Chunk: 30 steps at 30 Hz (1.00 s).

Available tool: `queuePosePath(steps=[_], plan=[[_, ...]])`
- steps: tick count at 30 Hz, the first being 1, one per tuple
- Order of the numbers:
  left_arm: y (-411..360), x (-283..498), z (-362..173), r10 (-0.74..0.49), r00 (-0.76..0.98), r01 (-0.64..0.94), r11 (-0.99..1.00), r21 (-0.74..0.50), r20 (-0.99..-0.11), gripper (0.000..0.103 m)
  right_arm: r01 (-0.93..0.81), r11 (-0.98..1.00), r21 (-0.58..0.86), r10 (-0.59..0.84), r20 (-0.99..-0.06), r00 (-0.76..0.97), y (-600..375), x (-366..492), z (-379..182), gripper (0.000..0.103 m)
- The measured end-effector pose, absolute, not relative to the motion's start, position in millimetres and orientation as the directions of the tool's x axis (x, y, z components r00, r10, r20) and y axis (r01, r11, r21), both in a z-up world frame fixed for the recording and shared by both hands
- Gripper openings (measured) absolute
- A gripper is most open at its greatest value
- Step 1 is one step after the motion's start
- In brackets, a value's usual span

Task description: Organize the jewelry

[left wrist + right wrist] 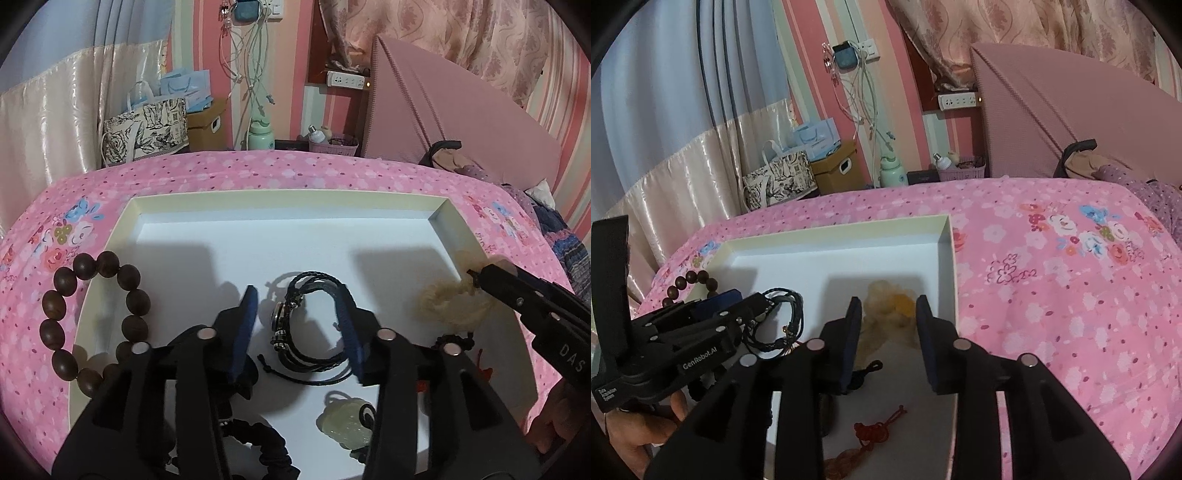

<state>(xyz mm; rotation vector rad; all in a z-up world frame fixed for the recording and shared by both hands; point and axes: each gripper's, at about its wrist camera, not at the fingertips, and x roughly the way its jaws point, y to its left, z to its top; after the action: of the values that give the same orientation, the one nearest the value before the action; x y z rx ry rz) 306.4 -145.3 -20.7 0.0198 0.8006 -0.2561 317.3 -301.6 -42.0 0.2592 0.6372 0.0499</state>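
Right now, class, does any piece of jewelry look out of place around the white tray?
Yes. The dark brown wooden bead bracelet straddles the shallow white tray's left rim, partly on the pink floral bedspread. The other pieces lie inside.

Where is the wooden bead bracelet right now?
In the left wrist view the wooden bead bracelet lies at the left, draped over the left rim of the white tray, partly on the pink bedsheet.

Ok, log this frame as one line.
left gripper: open over black braided bracelet | right gripper: open over blond tassel | both in tray
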Motion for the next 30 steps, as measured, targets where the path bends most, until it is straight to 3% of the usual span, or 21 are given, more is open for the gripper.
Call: queuePosePath(steps=[4, 11, 23, 30], plan=[[-141.3, 294.8, -6.3, -0.232, 0.684, 0.241, 0.967, -0.086, -0.692, 0.051, 0.034, 0.969, 0.246, 0.114, -0.562, 0.82, -301.3, 304.5, -29.5, 0.033], [-112.9, 244.1, 34.1, -0.215, 0.752, 0.241, 0.97, -0.043, -0.623, 0.066, 0.032, 0.978, 0.205, 0.08, -0.516, 0.853, -289.8, 256.4, -1.0, 0.056], [-52.5, 157.9, 70.2, -0.157, 0.821, 0.197, 0.98, 0.014, -0.55, 0.068, 0.046, 0.983, 0.175, 0.047, -0.491, 0.87, -288.0, 178.7, 18.4, 0.056], [-43.4, 116.6, 81.2, -0.166, 0.844, 0.21, 0.977, 0.029, -0.51, 0.078, 0.06, 0.985, 0.164, 0.024, -0.467, 0.884, -282.9, 140.0, 30.5, 0.059]])
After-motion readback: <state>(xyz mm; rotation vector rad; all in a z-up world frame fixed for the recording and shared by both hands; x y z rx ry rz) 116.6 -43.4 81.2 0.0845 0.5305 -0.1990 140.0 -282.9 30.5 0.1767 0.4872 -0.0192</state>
